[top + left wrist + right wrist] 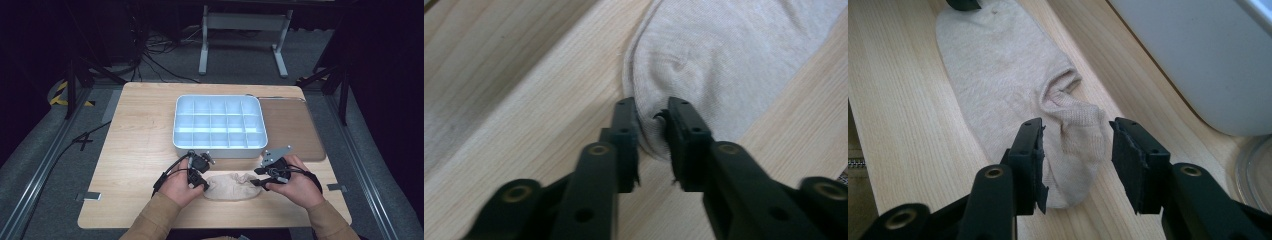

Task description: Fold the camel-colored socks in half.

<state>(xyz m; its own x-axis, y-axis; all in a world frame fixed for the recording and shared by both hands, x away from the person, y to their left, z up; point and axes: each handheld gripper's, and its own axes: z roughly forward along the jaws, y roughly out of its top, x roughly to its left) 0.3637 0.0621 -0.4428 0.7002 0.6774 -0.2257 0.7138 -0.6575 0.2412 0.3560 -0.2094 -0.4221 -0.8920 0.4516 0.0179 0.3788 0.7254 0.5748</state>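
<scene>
Lying flat on wooden table (140, 125), beige sock (231, 186) sits just before white compartment tray (219, 125), between both hands. Left gripper (652, 125) pinches sock's rounded end, fabric bunched between pads. Right gripper (1076, 150) straddles cuff end, fingers (1133, 160) spread, right pad clear of fabric.

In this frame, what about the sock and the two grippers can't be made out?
- Sock: its two ends in the high view, covered by the left gripper and right gripper.
- Right gripper: whether its pads touch the cuff; the cloth lies between the open jaws.
- Organizer tray: in the right gripper view, cut off by the picture's edge.
</scene>
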